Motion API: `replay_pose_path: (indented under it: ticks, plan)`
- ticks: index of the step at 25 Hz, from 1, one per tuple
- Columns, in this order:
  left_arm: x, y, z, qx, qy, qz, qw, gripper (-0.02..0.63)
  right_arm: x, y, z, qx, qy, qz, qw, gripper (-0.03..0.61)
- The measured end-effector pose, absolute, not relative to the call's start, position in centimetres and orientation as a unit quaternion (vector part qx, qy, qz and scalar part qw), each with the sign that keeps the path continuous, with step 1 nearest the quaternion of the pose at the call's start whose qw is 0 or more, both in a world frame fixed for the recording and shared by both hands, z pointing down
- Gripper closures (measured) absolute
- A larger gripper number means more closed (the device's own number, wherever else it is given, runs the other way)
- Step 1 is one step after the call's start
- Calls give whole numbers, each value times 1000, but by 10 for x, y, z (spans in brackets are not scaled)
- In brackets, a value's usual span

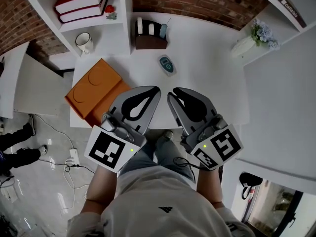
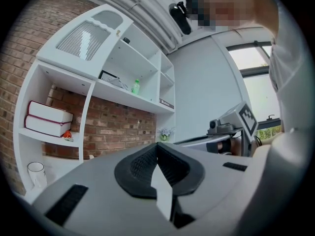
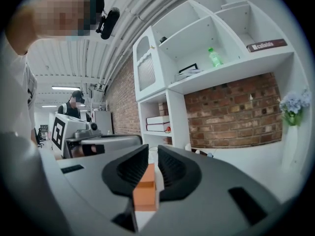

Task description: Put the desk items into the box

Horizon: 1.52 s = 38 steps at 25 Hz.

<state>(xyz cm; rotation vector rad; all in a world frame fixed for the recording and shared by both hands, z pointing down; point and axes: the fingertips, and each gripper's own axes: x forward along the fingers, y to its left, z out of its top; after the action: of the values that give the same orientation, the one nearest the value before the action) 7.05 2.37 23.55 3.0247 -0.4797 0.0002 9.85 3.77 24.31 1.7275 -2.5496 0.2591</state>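
Note:
An orange box [image 1: 94, 90] lies open at the left edge of the white desk [image 1: 212, 78]. A small white and teal device [image 1: 167, 65] lies flat near the desk's middle. Behind it stands a brown holder [image 1: 149, 39] with white and blue items in it. Both grippers hover side by side over the desk's near edge, pointing at the back wall. My left gripper [image 1: 155, 90] [image 2: 157, 146] is shut, tips touching, and holds nothing. My right gripper [image 1: 173, 93] [image 3: 152, 154] has a narrow gap with nothing in it; the orange box [image 3: 146, 186] shows through.
A white vase of blue flowers [image 1: 249, 42] stands at the desk's back right corner. A shelf unit at the back left holds red books [image 1: 81, 1] and a white mug [image 1: 84, 42]. Cables and a power strip [image 1: 73, 158] lie on the floor at left.

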Motion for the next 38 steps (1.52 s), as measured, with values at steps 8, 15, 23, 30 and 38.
replay_pose_path:
  ticks: [8, 15, 23, 30, 38]
  plan:
    - [78, 5, 236, 985, -169, 0, 38, 601, 114, 16, 248, 560, -823, 84, 29, 525]
    - [91, -24, 233, 980, -194, -4, 40, 601, 137, -16, 252, 559, -824, 86, 37, 562]
    - [110, -56, 243, 973, -221, 0, 58, 601, 172, -54, 273, 555, -822, 111, 60, 569]
    - [118, -76, 256, 967, -243, 10, 70, 601, 193, -84, 300, 551, -820, 136, 81, 569]
    - [122, -93, 269, 962, -261, 23, 81, 601, 209, -112, 344, 545, -813, 171, 110, 568]
